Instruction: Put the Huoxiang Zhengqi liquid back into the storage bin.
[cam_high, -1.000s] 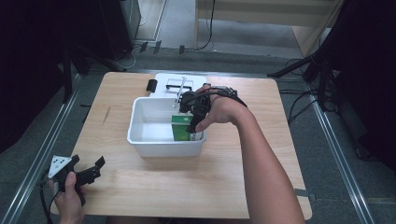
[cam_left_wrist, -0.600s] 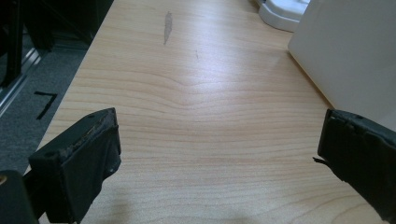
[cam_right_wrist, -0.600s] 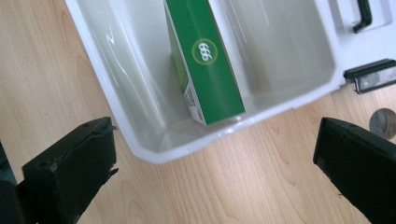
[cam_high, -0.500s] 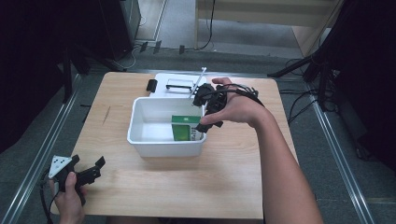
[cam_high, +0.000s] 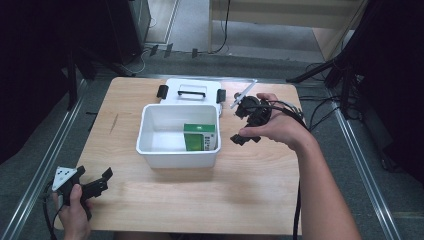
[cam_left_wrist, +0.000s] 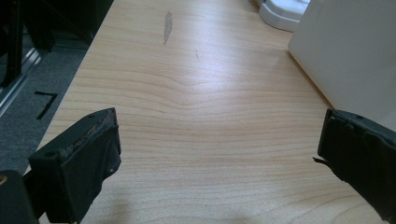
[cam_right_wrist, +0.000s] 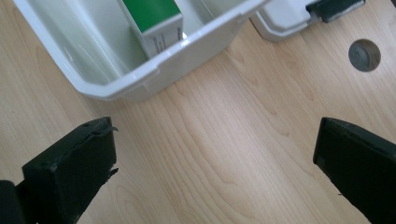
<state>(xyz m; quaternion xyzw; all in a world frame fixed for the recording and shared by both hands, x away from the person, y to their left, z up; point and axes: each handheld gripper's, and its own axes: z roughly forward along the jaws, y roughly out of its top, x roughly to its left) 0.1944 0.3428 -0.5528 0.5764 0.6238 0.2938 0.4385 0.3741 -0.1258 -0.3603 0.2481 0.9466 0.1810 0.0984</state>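
I am reading this from the high view with the white bin (cam_high: 150, 150) at the middle of the table (cam_high: 250, 190). The green box (cam_high: 199, 137) is standing upright inside the bin, tucked against its wall at three o'clock, so packing that box looks to me like the job in hand, and it seems done. My right gripper (cam_high: 239, 125) is hanging just outside the bin at three o'clock, over bare wood. Its jaws have just been opening and are now spread wide with nothing between them; in the right gripper view I am seeing only table grain in the gap, with the bin's rim and the box top beyond. I judge that I am holding it clear so the box is left undisturbed.

My left gripper (cam_high: 95, 182) is waiting at the table's corner at seven o'clock, well apart from the bin, jaws released and empty, probably parked out of the way until needed.

The white lid (cam_high: 190, 87) with its dark handle and latches is lying flat at twelve o'clock, touching or just beside the bin; I cannot quite tell which. I expect it is staged there for closing.
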